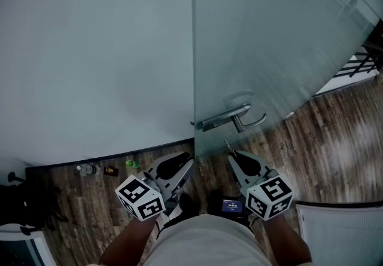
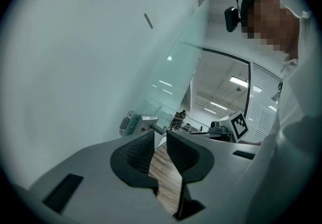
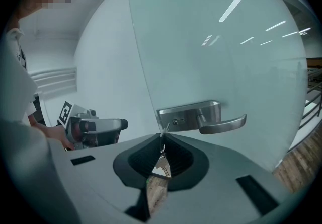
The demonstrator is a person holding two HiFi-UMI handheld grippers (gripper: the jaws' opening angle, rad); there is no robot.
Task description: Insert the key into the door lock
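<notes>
Right hand-held gripper [image 3: 162, 136], key [image 3: 161, 163] just below lock [image 3: 175, 122]

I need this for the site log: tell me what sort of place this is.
Probably an office interior, at a doorway: a frosted glass door with a metal lever handle, a wood-look plank floor, and strip lights on the ceiling of the room beyond.

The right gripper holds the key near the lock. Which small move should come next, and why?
Probably ease the right gripper forward and slightly to the right. Its jaws are shut on the key, whose tip points at the lock but, in its own view, sits just left of and below the keyhole, not yet inside.
</notes>
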